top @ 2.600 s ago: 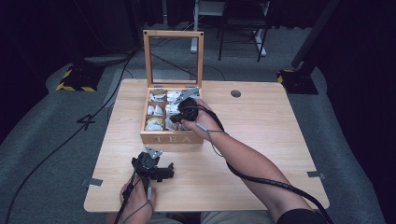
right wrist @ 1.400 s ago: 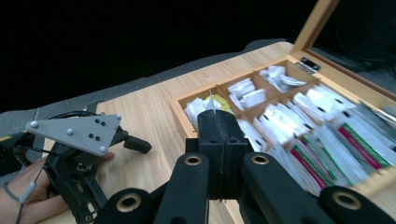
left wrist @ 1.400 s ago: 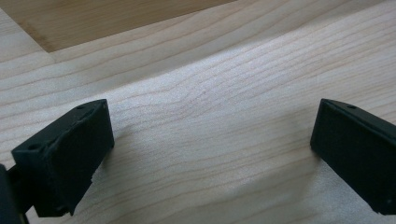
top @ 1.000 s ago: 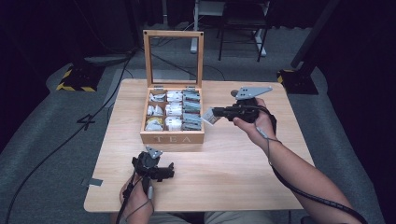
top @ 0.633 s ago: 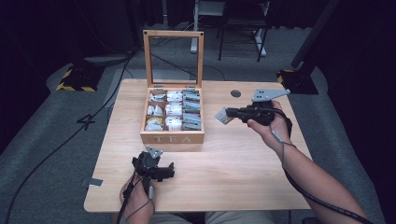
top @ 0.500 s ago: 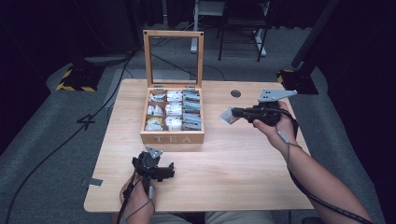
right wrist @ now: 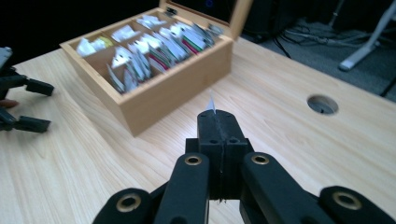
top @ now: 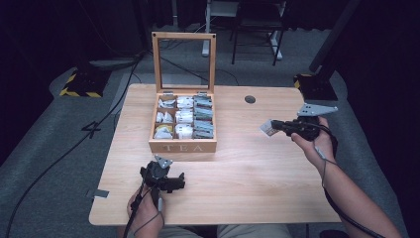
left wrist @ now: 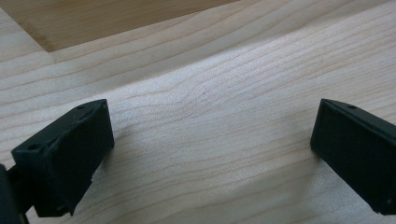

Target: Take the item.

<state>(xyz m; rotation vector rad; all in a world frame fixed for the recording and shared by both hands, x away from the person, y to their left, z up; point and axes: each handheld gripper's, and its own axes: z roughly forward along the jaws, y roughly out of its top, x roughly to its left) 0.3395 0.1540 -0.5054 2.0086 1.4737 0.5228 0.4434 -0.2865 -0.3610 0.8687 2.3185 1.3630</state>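
My right gripper (top: pixel 273 127), at the right middle of the high view, has its jaws pressed together on a tea bag (top: pixel 268 129), held above the table (top: pixel 257 178) well apart from the tea box (top: pixel 183 130). In the right gripper view I see only a thin white sliver of the tea bag (right wrist: pixel 211 103) poking up past the closed jaws, with the box (right wrist: pixel 154 70) in the upper left of the frame and the table's cable hole (right wrist: pixel 322 104) at right. The high view gives me the packet's flat face, which that view hides.

My left gripper (top: pixel 166 179) sits at the lower left of the high view, on the table in front of the box. The left gripper view shows its jaws spread wide over bare wood grain, holding nothing, with the box's edge (left wrist: pixel 116 18) at the top.

Compared with half a second ago, my right hand (top: pixel 317 144) has carried the tea bag farther right; the left gripper has not moved.
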